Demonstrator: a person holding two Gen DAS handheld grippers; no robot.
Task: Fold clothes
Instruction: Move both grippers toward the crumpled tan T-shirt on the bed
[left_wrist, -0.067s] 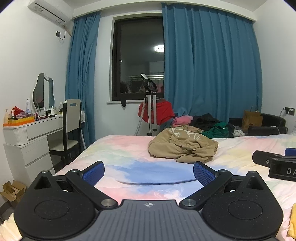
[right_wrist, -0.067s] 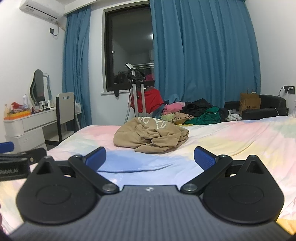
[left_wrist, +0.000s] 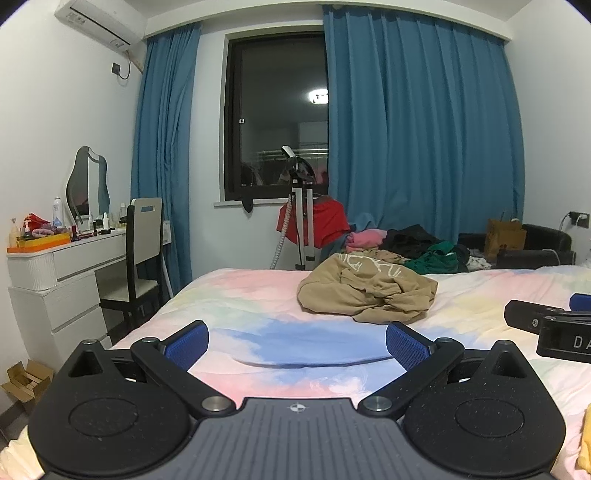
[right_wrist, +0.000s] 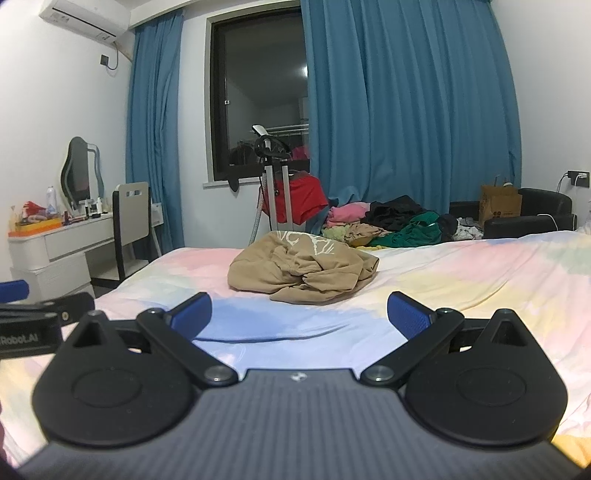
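Observation:
A crumpled tan garment (left_wrist: 365, 291) with a white print lies in a heap on the pastel tie-dye bed (left_wrist: 258, 295), ahead of both grippers. In the right wrist view the same tan garment (right_wrist: 301, 271) sits just beyond my fingers. My left gripper (left_wrist: 297, 341) is open with nothing between its blue pads, hovering low over the bed short of the garment. My right gripper (right_wrist: 299, 317) is open and empty too. Each gripper shows at the edge of the other's view: the right gripper (left_wrist: 550, 326) at the right, the left gripper (right_wrist: 33, 317) at the left.
A pile of pink, black and green clothes (left_wrist: 413, 245) lies past the bed's far edge by the blue curtains. A garment steamer stand (left_wrist: 304, 218) with a red item stands near the window. At the left are a white dressing table (left_wrist: 66, 266) and chair (left_wrist: 142, 258); a black sofa (left_wrist: 539, 247) is at the right.

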